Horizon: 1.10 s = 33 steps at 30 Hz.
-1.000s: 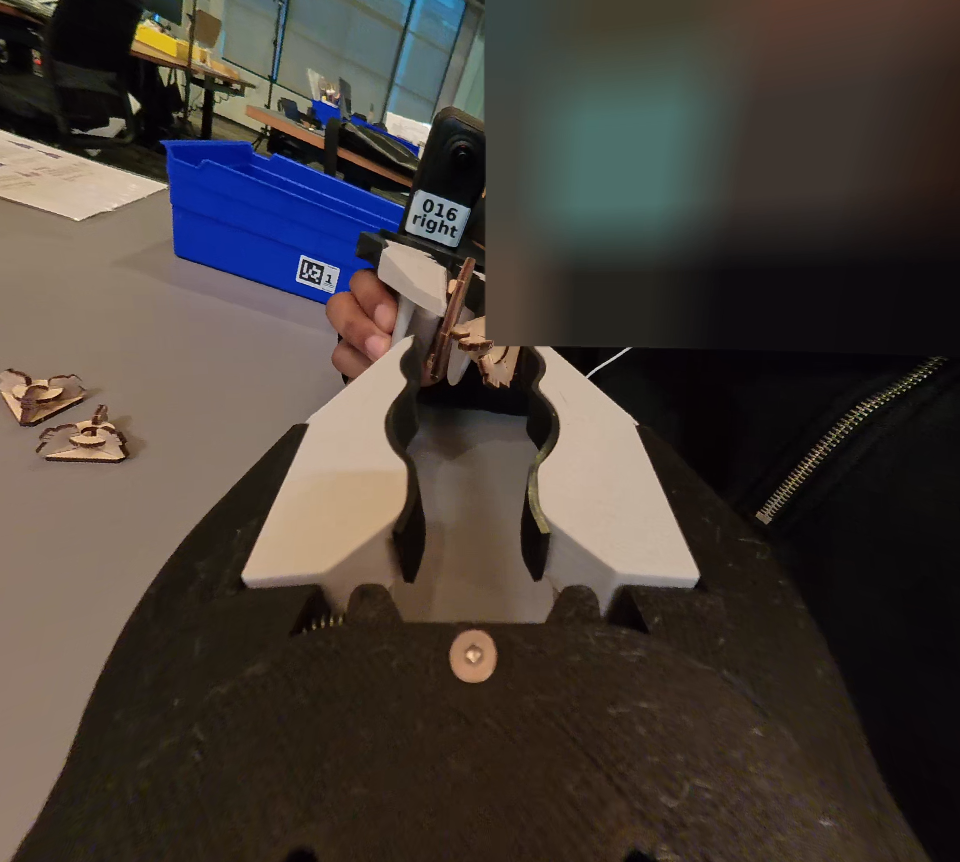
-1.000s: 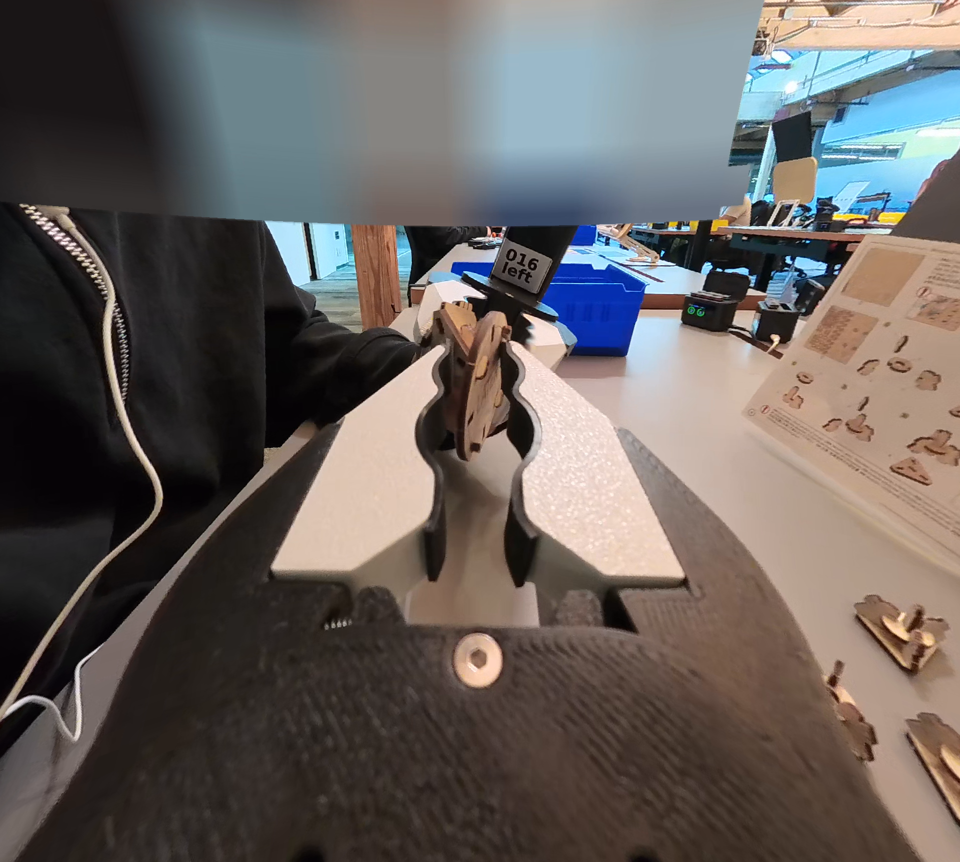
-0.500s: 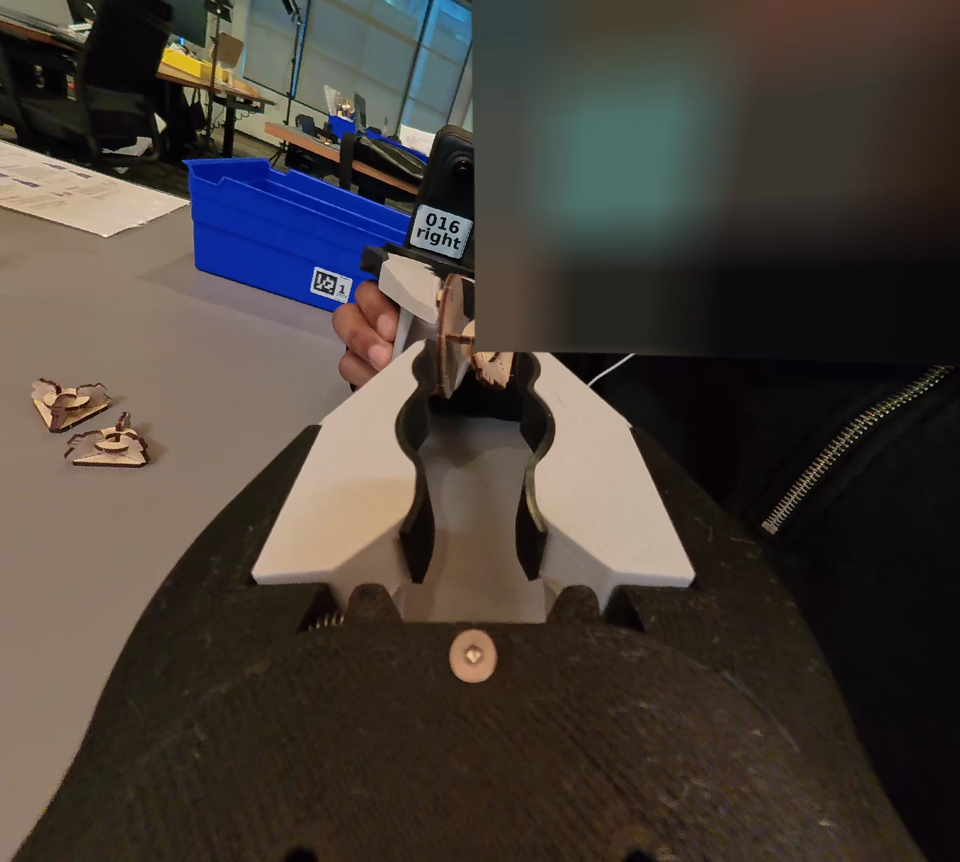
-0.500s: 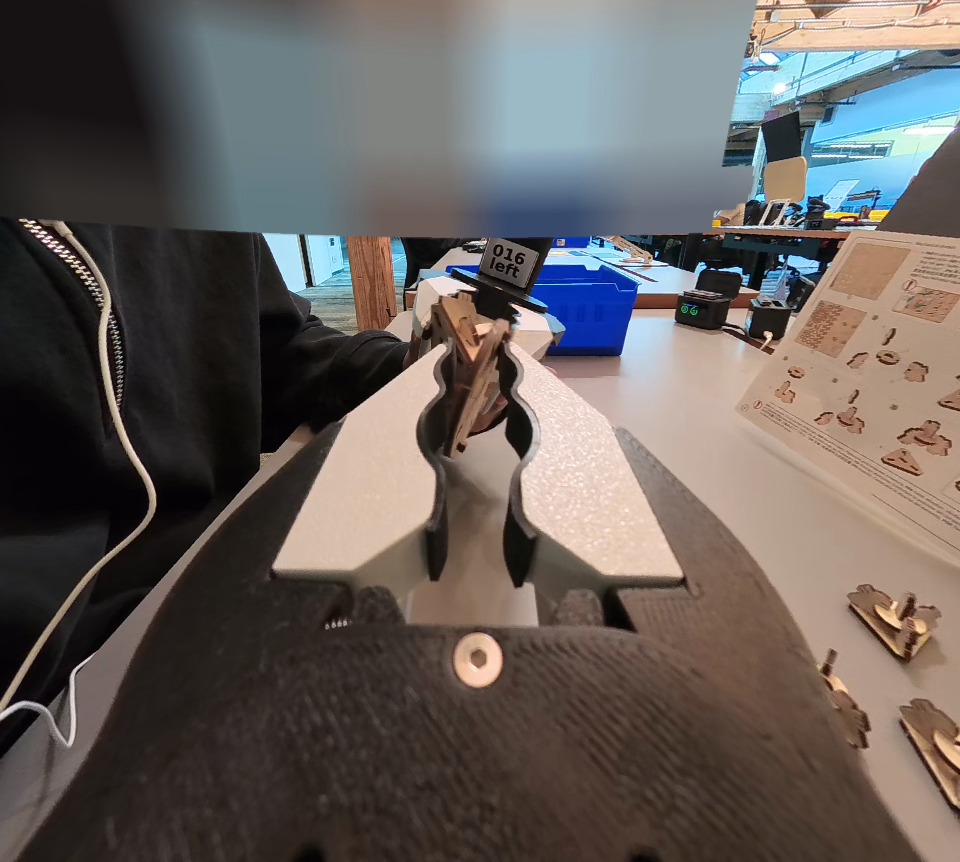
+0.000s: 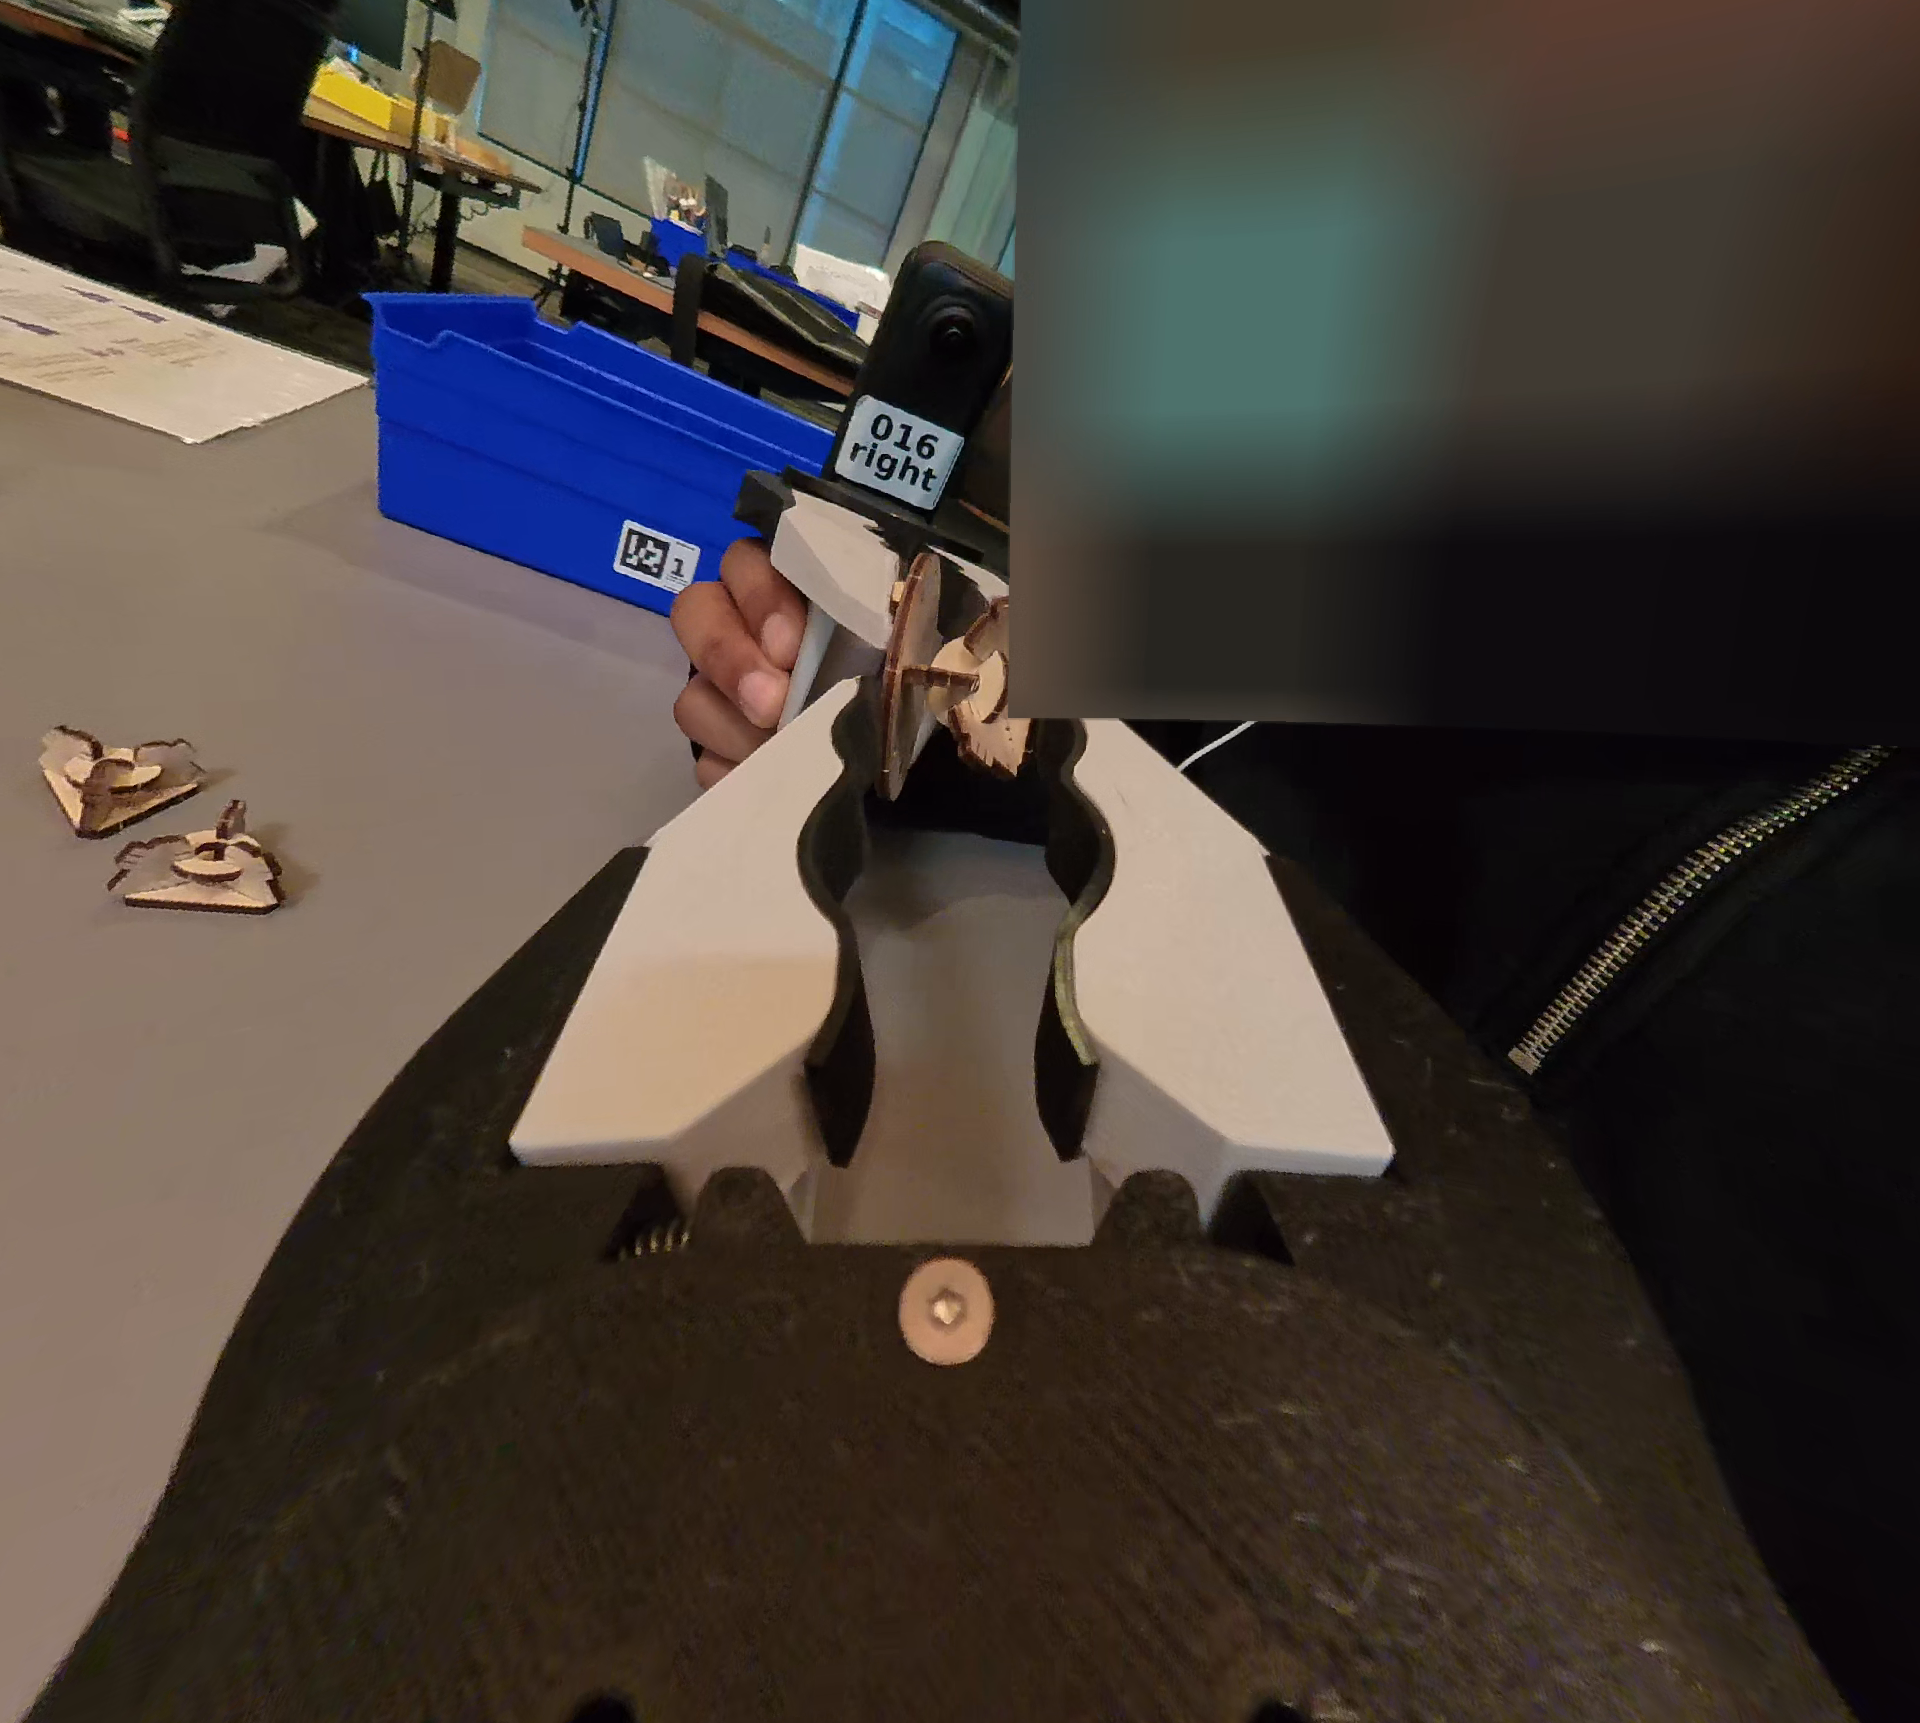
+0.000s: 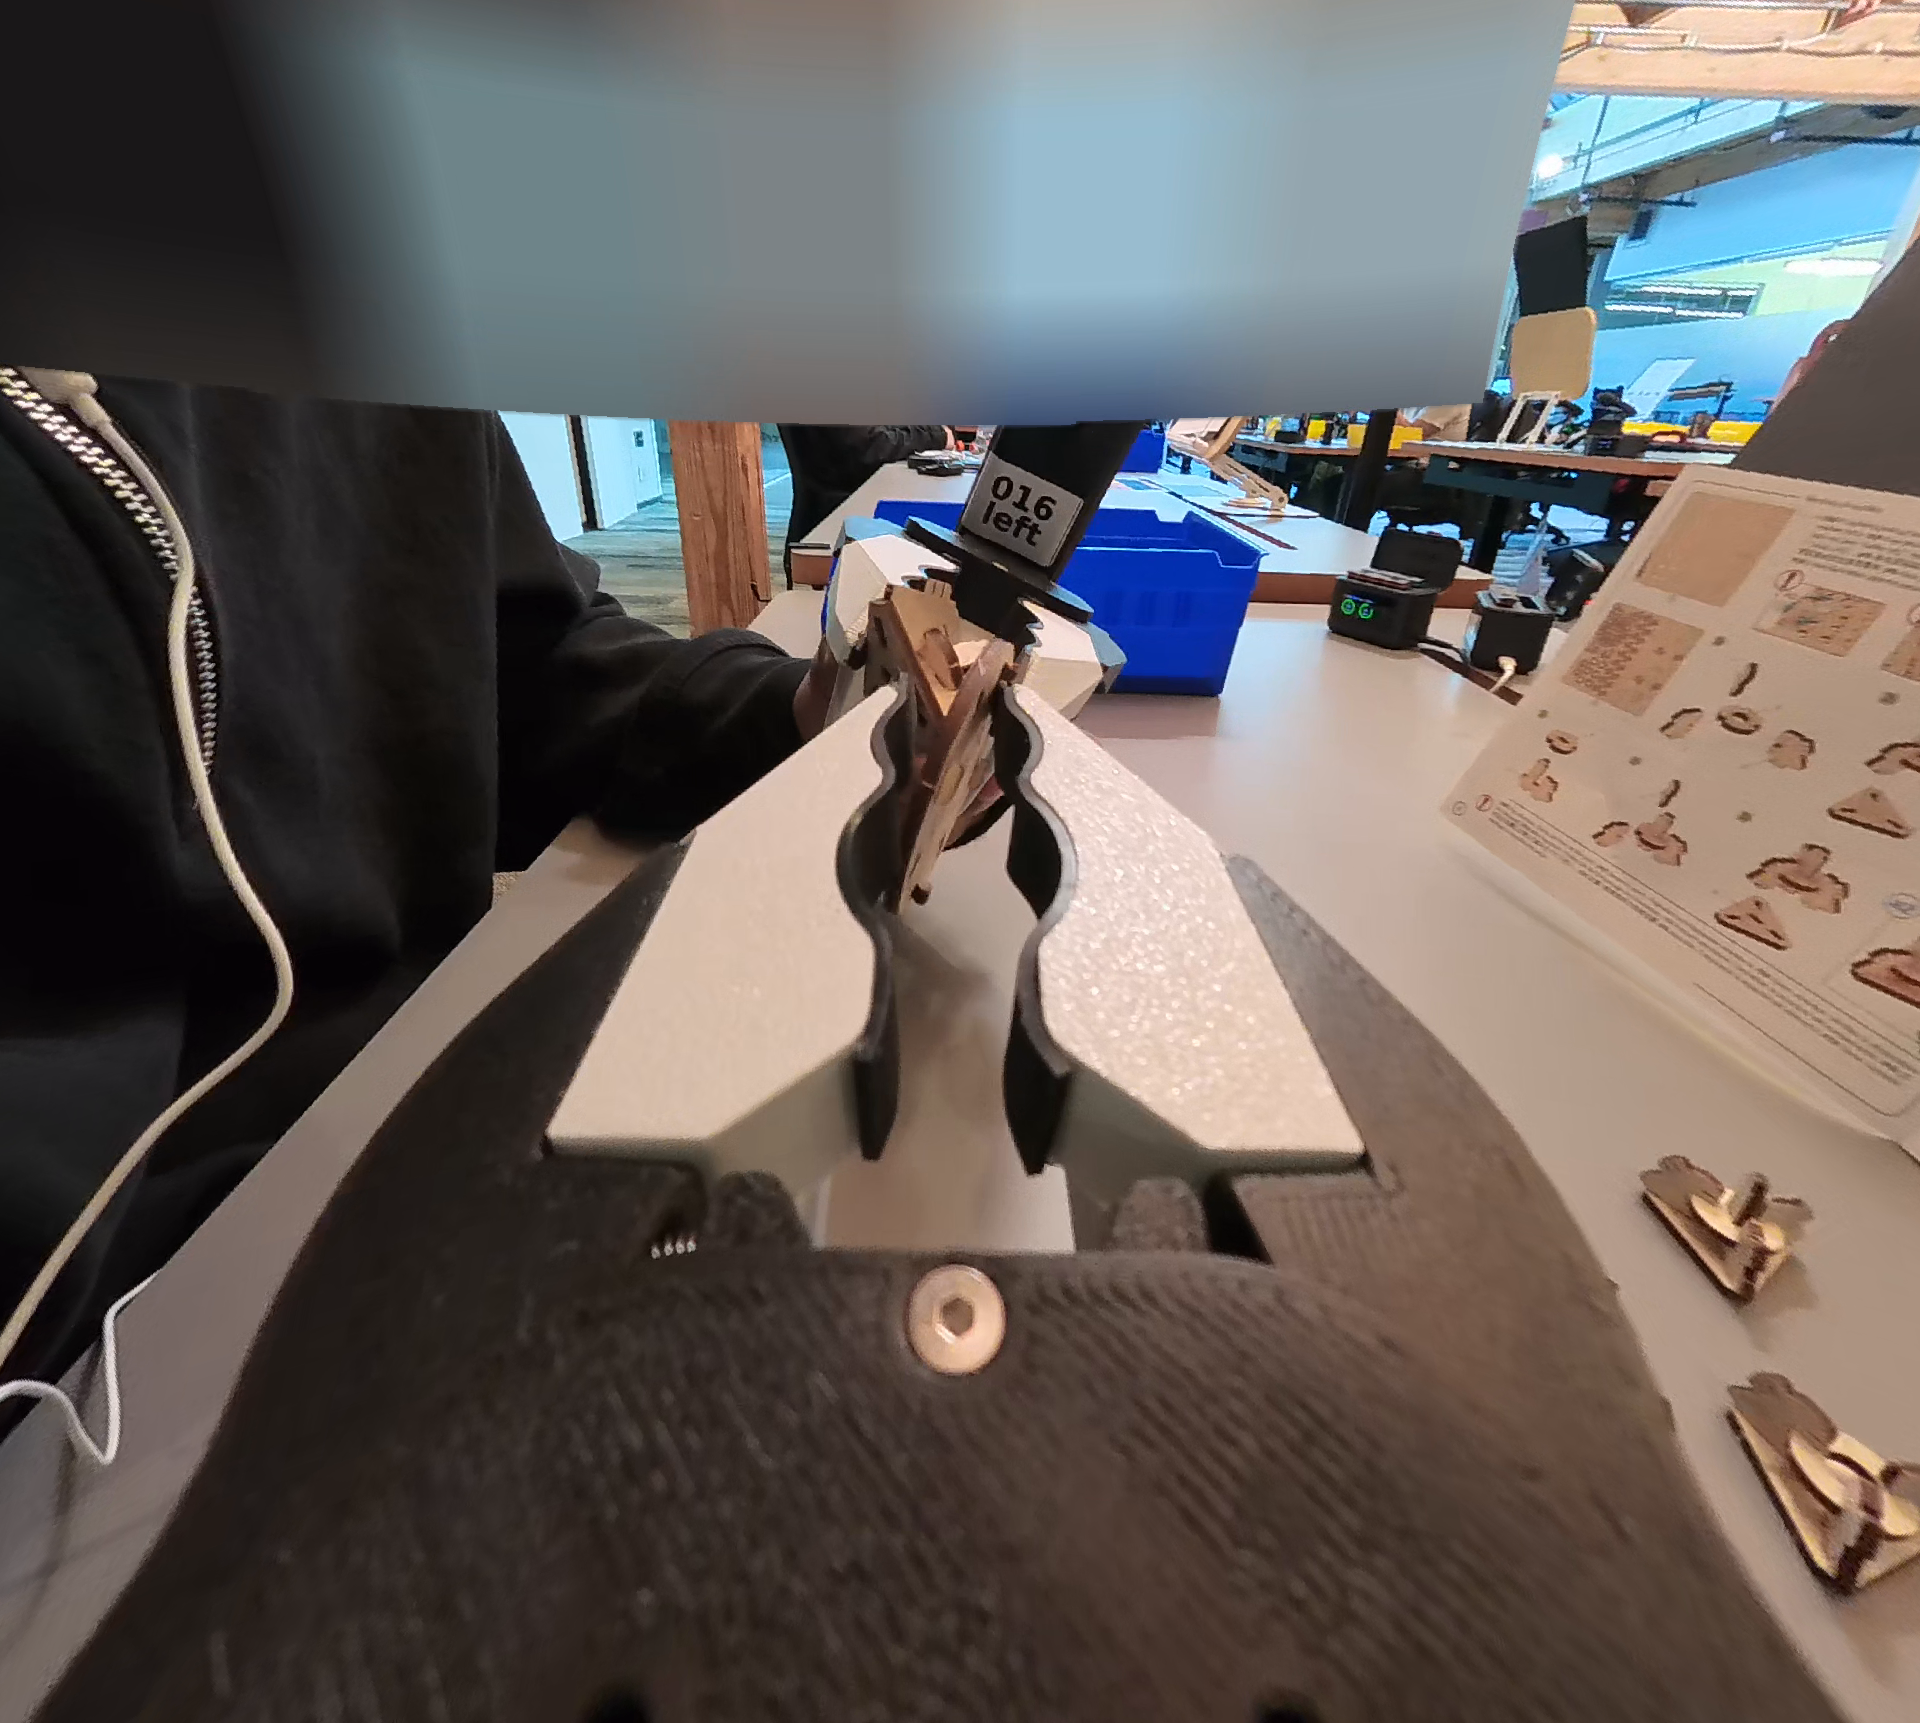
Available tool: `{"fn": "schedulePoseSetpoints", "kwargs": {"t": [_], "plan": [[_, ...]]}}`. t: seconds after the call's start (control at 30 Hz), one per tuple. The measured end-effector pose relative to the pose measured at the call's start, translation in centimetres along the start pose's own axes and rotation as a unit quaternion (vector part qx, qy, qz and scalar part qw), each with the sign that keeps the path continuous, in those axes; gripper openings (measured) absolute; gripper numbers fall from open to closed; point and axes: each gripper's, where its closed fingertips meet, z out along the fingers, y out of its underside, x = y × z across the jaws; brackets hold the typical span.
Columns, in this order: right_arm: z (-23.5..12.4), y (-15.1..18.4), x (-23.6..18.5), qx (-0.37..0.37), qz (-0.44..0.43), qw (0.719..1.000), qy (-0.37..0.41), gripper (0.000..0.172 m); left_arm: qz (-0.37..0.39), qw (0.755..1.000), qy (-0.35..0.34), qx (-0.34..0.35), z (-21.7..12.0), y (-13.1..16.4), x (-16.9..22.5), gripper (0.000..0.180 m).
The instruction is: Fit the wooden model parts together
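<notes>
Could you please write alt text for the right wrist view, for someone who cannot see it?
The right gripper clamps a small wooden assembly between its fingertips, meeting the left gripper head-on above a white table. A blue bin stands behind, an instruction sheet and two more wooden pieces lie at right.

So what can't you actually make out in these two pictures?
- Left wrist view: a big blurred patch cuts off the wooden gear piece and part of the right gripper.
- Right wrist view: the wooden assembly hides whether the left gripper behind it presses on the wood.
- Right wrist view: the picture's edge cuts off the instruction sheet, whose print is too small.
- Left wrist view: far desks are too blurred.
</notes>
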Motion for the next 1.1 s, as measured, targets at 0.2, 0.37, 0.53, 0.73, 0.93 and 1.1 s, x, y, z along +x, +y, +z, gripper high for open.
{"fn": "schedulePoseSetpoints", "kwargs": {"t": [0.2, 0.37, 0.53, 0.73, 0.93, 1.1], "plan": [[0.0, 0.1, 0.2, 0.005, -0.012, 1.0, 0.01, 0.014, 0.004, 1.0, 0.002, 0.003, -0.1, 0.0, 0.0, 0.027], [-0.2, 0.2, 1.0, 0.006, -0.021, 0.999, 0.038, 0.027, 0.001, 1.0, -0.012, 0.017, -0.6, -0.5, -0.6, 0.027], [-0.7, 0.1, 2.2, 0.018, 0.019, 0.998, 0.055, 0.03, -0.038, 0.998, -0.036, 0.039, -1.2, -1.0, -2.2, 0.027], [-1.0, 1.5, 3.8, -0.002, 0.08, 0.994, 0.071, 0.008, -0.148, 0.986, -0.022, 0.068, -1.8, -1.1, -3.9, 0.028], [-1.3, 1.6, 4.3, 0.007, 0.181, 0.982, 0.047, 0.002, -0.191, 0.979, 0.008, 0.066, -1.9, -0.8, -4.0, 0.046], [-1.5, 1.4, 4.8, 0.021, 0.225, 0.973, 0.044, 0.002, -0.15, 0.987, -0.025, 0.05, -2.1, -0.7, -4.4, 0.054]]}}
